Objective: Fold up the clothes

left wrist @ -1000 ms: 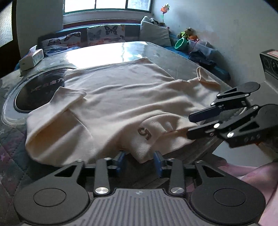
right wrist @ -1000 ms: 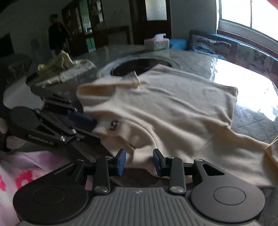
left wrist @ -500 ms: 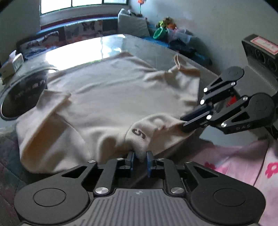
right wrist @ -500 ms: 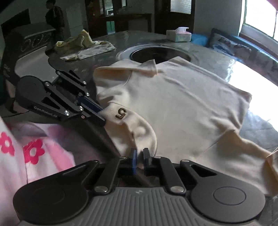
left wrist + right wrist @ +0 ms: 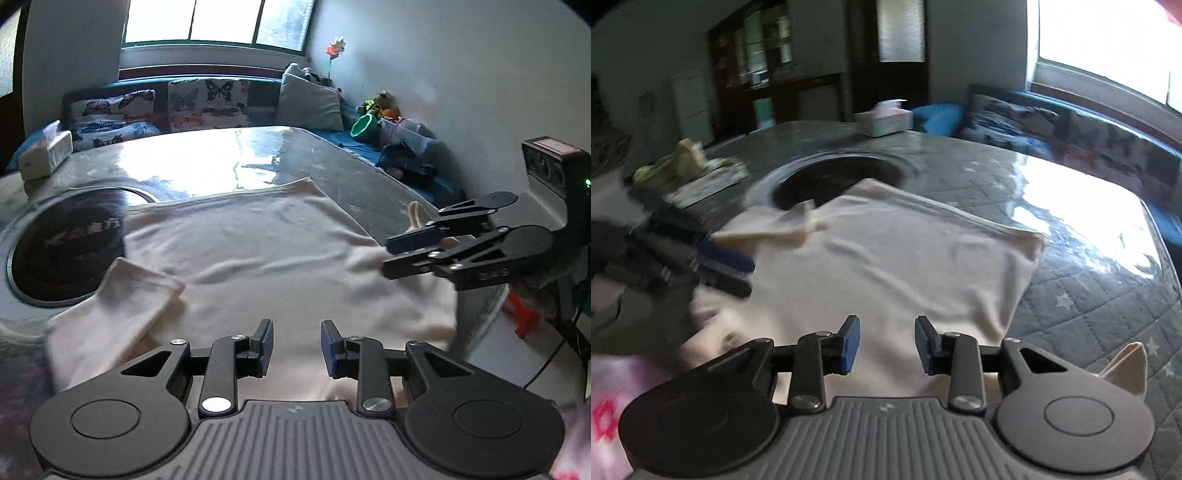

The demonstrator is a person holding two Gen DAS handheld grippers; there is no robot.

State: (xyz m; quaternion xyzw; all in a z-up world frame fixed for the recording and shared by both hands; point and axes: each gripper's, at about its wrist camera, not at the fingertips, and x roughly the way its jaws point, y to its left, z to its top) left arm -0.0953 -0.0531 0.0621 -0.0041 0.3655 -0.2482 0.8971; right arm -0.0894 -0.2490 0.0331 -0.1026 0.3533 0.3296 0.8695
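Observation:
A cream sweater (image 5: 266, 258) lies spread on the quilted table, and it also shows in the right wrist view (image 5: 905, 258). One sleeve (image 5: 118, 306) is folded in on the left. My left gripper (image 5: 293, 349) is open and empty, just above the sweater's near edge. My right gripper (image 5: 886, 343) is open and empty too, above the near part of the sweater. In the left wrist view the right gripper (image 5: 413, 254) hovers over the sweater's right side with its jaws apart. The other sleeve tip (image 5: 1123, 365) pokes out at the right.
A round dark inset (image 5: 62, 247) sits in the table (image 5: 229, 162) at the left. A tissue box (image 5: 44, 155) stands at the far left. A pile of cloth (image 5: 687, 166) lies at the far side. A cushioned bench (image 5: 207, 103) runs under the window.
Both grippers were shut on the sweater's near edge half a second ago. Both have opened, let go of it and lifted. The folded near part now lies on the sweater.

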